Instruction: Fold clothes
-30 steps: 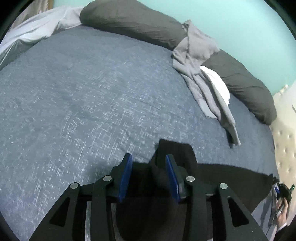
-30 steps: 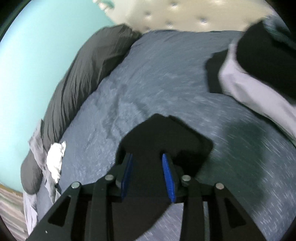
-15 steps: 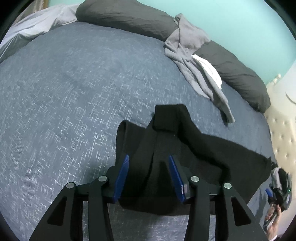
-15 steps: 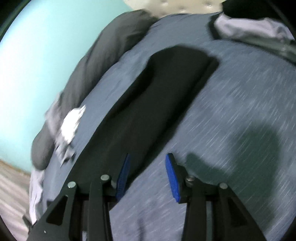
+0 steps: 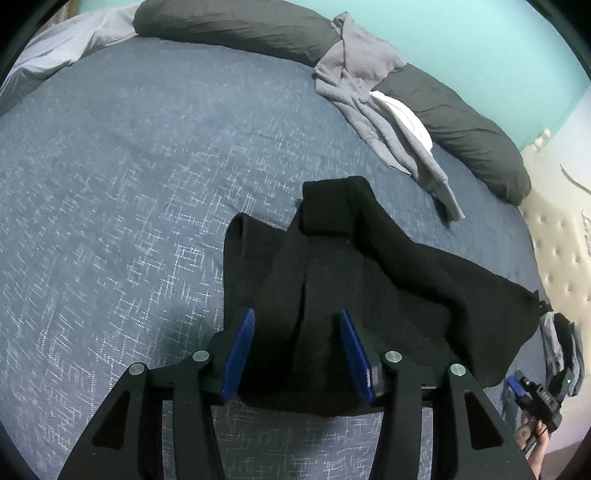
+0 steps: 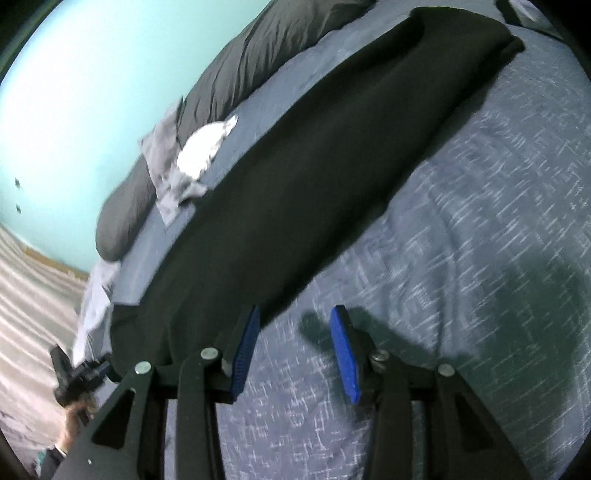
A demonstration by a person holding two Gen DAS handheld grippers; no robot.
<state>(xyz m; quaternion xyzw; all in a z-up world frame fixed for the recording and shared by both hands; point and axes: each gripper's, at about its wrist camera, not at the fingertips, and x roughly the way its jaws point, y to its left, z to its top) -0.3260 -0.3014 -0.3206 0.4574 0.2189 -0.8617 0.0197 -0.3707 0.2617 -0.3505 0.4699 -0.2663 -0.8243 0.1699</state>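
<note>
Black garment (image 5: 369,280) flat on the blue bedspread (image 5: 129,184), both grippers standing open over it.

Left gripper (image 5: 297,350): jaws wide, blue pads (image 5: 240,350) straddling the near edge of the garment, nothing pinched; a narrow cuffed end of it points away toward the pillows. Right gripper (image 6: 293,350): jaws wide, over bare bedspread just beside the garment's long edge (left pad near the cloth, contact unclear). From the right wrist view the garment runs as a long dark strip diagonally up the bed. Grey garment (image 5: 373,96) and something white (image 5: 402,110) lie heaped against the dark grey pillows (image 5: 240,29), well apart from the black one. Teal wall (image 5: 480,44) behind.
</note>
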